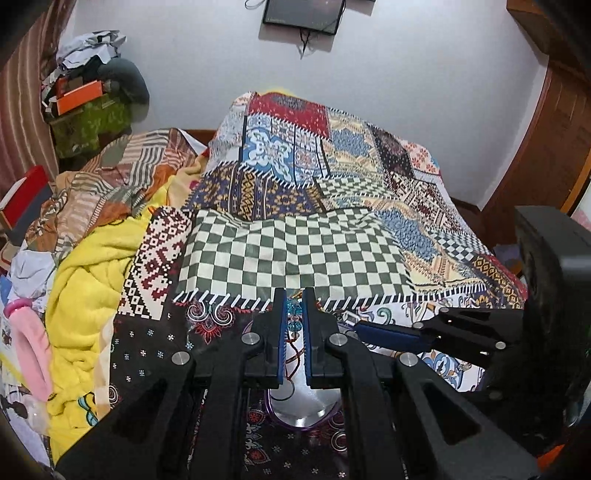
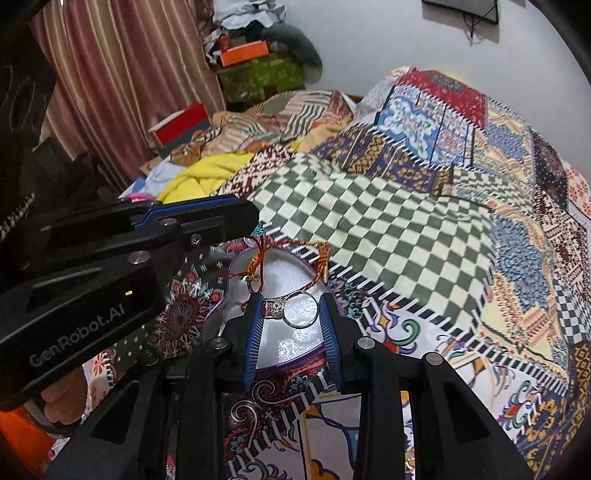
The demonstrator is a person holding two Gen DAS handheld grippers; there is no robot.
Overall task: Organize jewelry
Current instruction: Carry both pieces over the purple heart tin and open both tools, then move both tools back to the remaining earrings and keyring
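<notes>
A shiny metal ring (image 2: pixel 300 309) lies on a glossy silver tray (image 2: pixel 295 347); the bracelet (image 2: pixel 295 254) is twisted thread, the bedspread (image 2: pixel 388 236) matt printed cloth.

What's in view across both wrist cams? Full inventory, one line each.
tray: 1, silver with purple rim, on the bed under both grippers
ring: 1, silver, stone-set, on tray between right gripper fingers
thread bracelet: 1, red-orange, on tray's far end
beaded piece: 1, teal, between left gripper fingers
patchwork bedspread: 1, multicolour, covering bed
yellow blanket: 1, left of bed
wall screen: 1, black, on white wall
left gripper: nearly shut around beaded piece
right gripper: open, straddling ring
</notes>
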